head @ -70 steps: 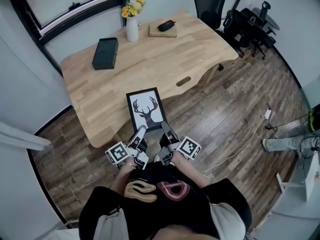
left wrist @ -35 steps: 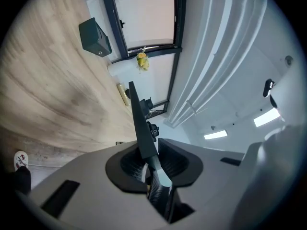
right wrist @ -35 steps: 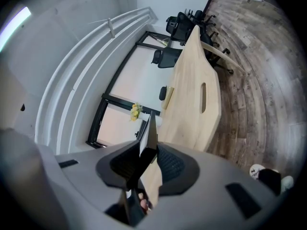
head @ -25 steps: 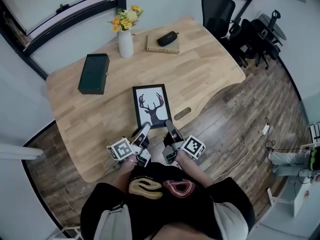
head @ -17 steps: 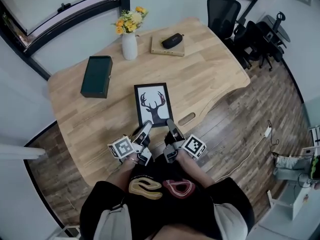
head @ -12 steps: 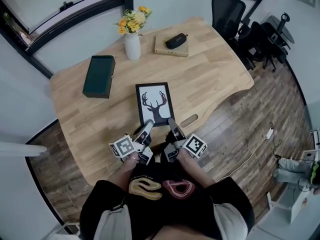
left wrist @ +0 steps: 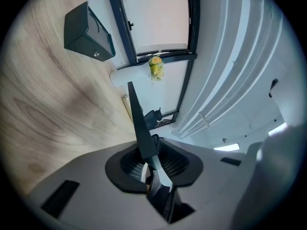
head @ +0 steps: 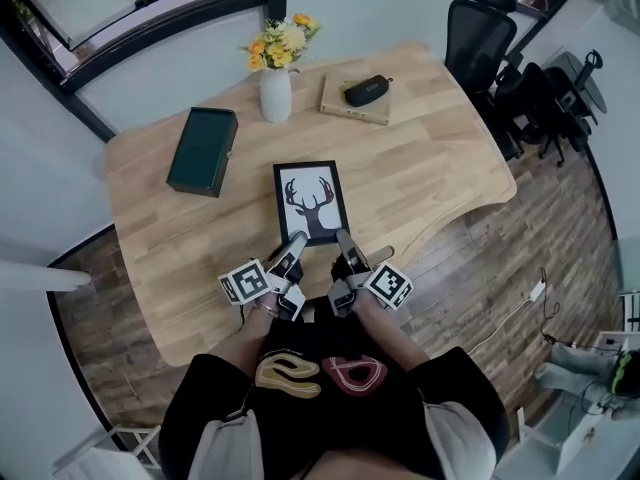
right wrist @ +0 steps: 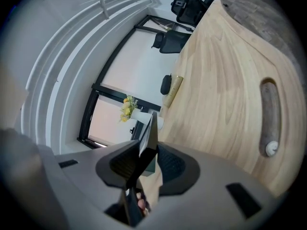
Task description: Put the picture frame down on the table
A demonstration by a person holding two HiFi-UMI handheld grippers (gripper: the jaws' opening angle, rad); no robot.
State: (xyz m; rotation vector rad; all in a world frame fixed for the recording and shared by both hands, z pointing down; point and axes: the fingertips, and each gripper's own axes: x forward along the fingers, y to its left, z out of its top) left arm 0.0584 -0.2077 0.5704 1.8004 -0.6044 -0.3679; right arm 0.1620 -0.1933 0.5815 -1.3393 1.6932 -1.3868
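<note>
The picture frame (head: pixel 312 201), black-edged with a deer print, lies flat and face up over the near part of the wooden table (head: pixel 440 158). My left gripper (head: pixel 294 245) is shut on its near left corner. My right gripper (head: pixel 343 242) is shut on the near right corner. In the left gripper view the frame (left wrist: pixel 136 116) shows edge-on as a dark slab that runs into the left gripper (left wrist: pixel 147 158). The right gripper view shows the frame's edge (right wrist: pixel 151 131) clamped in the right gripper (right wrist: pixel 144 161). Whether the frame touches the tabletop I cannot tell.
A dark green box (head: pixel 203 151) lies at the table's left. A white vase of yellow flowers (head: pixel 276 71) and a book with a black case on it (head: pixel 362 98) stand at the far edge. Office chairs (head: pixel 482 30) are beyond the right end. A slot (right wrist: pixel 270 119) is cut near the table's front edge.
Both grippers have carried the frame forward, from overhanging the table's front edge to well over the tabletop. The person has stepped closer to the table.
</note>
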